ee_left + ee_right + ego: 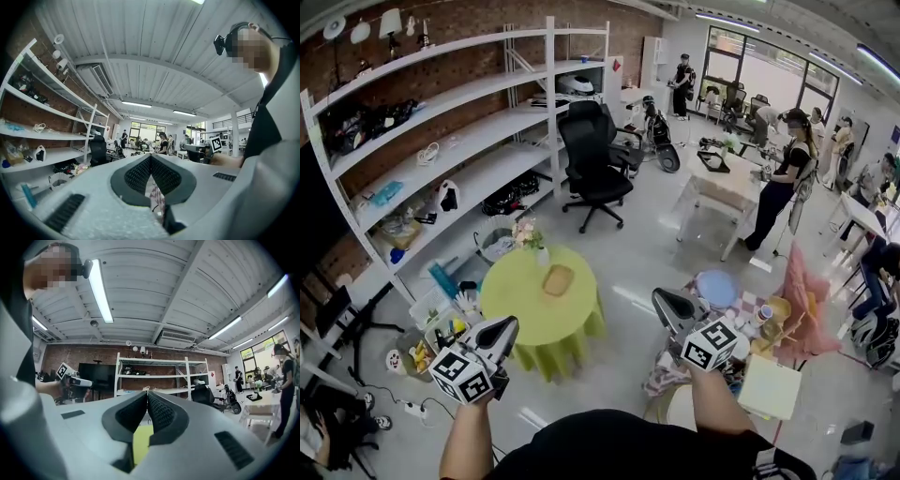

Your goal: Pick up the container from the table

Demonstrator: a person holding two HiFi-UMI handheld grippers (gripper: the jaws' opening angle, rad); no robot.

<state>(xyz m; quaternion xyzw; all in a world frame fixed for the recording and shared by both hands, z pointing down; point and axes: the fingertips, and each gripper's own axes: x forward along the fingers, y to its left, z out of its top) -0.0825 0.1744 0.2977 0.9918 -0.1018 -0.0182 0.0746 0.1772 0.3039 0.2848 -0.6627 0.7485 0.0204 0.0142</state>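
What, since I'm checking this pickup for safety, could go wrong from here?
1. The left tool and right tool are both shut and short of the round lime-green table; unopened, they may just shove the tan squarish container.
2. The small vase of pink flowers stands near that container, at the table's far edge; a careless reach could tip it.

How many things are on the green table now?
2: a tan container near the middle of the table, and a vase of flowers at its far edge. Anything smaller may not show.
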